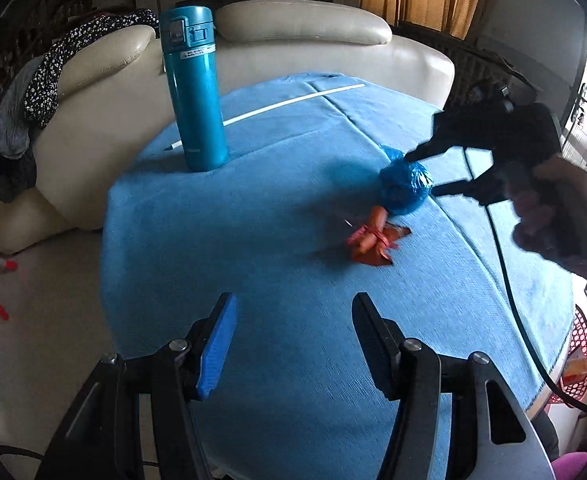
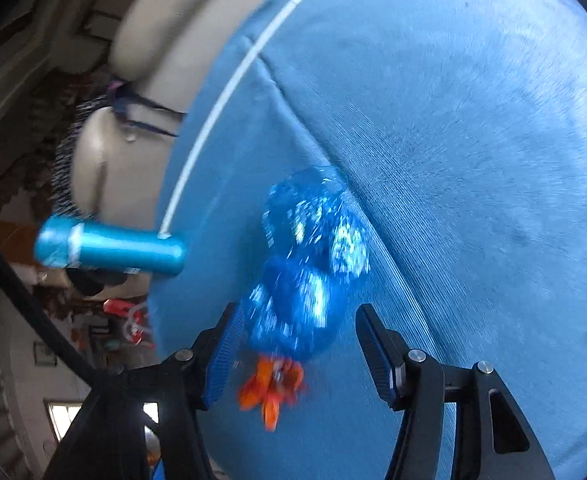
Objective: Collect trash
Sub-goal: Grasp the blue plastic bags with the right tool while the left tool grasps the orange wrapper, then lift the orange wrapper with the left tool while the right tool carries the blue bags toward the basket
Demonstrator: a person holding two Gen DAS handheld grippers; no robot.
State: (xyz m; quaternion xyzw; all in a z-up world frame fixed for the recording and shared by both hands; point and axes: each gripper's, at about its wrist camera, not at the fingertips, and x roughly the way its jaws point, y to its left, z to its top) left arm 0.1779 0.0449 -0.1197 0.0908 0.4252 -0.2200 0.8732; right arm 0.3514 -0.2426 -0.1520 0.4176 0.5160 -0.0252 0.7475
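A crumpled blue plastic bag (image 1: 405,192) lies on the blue-covered surface (image 1: 253,280), toward its right edge and about midway along it, on a raised seam in the cloth. Touching the bag on the near side is a scrap of orange wrapper (image 1: 373,240), knotted and flattened against the cloth.

The right claw (image 1: 421,172), held in a hand (image 1: 549,208) that reaches in from the right edge, points at the bag with its two black fingers standing apart, one above and one below the bundle's right side. In the right wrist view the bag (image 2: 309,272) sits in the gap ahead of the right claw (image 2: 297,344), its lower end level with the fingertips; the left blue pad is at the plastic, but the blur hides whether it touches, and the right pad stands clear of the plastic. The claw is released, gripping nothing. The orange wrapper (image 2: 273,388) lies between the fingers, nearer the camera than the bag.

The left claw (image 1: 293,320) hovers over the near part of the surface, also released and empty, with bag and wrapper well ahead of it.

A teal flask (image 1: 193,88) stands upright near the far left corner, and a white straw (image 1: 293,102) lies along the far edge behind it. A cream sofa (image 1: 313,36) sits beyond.
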